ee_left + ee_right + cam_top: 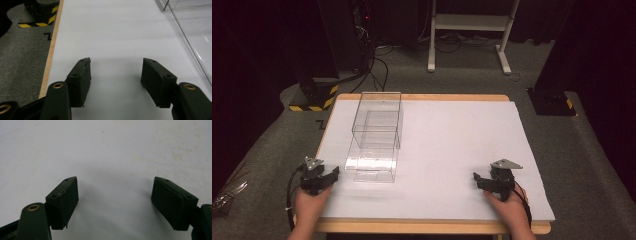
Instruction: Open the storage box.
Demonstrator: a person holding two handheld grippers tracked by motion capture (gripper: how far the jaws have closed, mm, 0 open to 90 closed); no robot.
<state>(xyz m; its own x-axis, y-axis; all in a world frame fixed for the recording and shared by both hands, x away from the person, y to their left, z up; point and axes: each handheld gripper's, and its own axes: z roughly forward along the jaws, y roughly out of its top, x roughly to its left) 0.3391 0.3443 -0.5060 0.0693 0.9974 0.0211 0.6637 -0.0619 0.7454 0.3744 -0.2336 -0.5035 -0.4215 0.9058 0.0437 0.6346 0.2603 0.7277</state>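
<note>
A clear plastic box (376, 134) made of stacked transparent compartments stands on the white table top (452, 150), left of centre. Its thin clear edge runs along the right side of the left gripper view (190, 42). My left gripper (333, 173) rests low at the table's near left corner, just left of the box; its jaws are apart with only bare table between them (116, 72). My right gripper (476, 177) sits at the near right, pointing left. Its jaws are wide apart over bare white surface (115, 192).
The table's wooden rim (422, 227) borders the white top. On the grey carpet beyond stand a black post base with yellow-black hazard tape (314, 97), a second dark base (554, 102) and a white desk frame (472, 30). Cables trail on the floor at back.
</note>
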